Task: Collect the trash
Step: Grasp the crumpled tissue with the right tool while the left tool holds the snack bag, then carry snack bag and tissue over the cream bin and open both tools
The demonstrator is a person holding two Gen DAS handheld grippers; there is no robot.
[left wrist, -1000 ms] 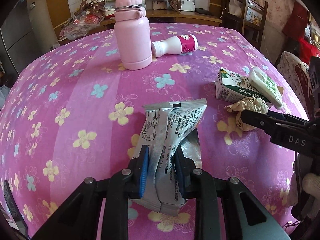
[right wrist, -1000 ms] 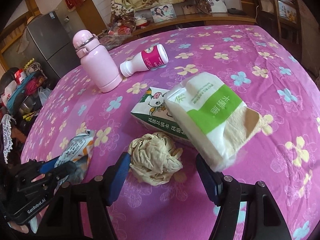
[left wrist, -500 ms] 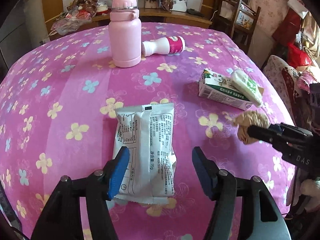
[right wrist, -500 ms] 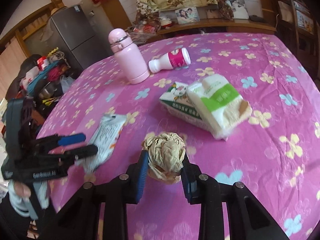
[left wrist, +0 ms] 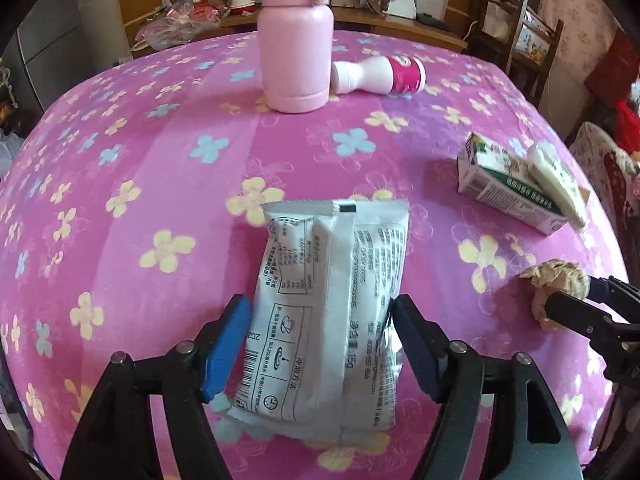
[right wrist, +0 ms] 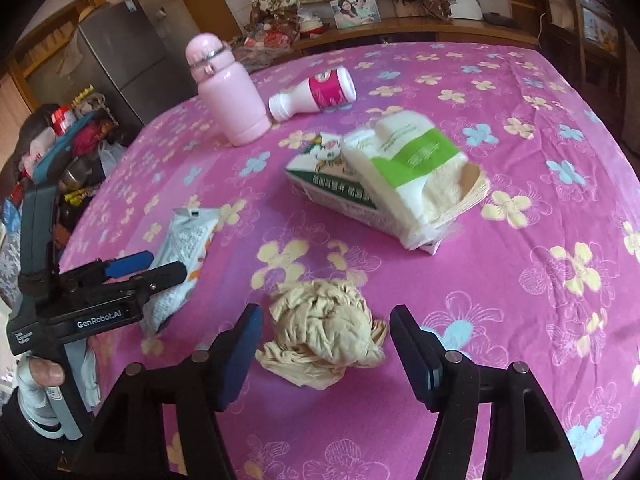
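Pink floral tablecloth (left wrist: 120, 160) under everything. Pink flask (left wrist: 296, 52) upright at far side, the landmark. White-and-magenta bottle (left wrist: 380, 77) lying just beside flask. Milk carton (right wrist: 332, 184) w/ tissue pack (right wrist: 416, 168) leaning on it, nearer than flask, off to its right. Silver snack packet (left wrist: 332, 304) flat on cloth, nearer than flask, between left gripper (left wrist: 320, 344) pads; jaws wide & opening, right pad at packet's edge, no squeeze seen. Crumpled paper ball (right wrist: 324, 332) nearer than flask, carton side, between right gripper (right wrist: 326, 354) pads; jaws opening, gaps both sides, nothing held. Only right wrist view: fridge (right wrist: 120, 56), framed photo (right wrist: 356, 10), hand (right wrist: 46, 372) on left gripper's handle. Only left wrist view: packet's printed back.
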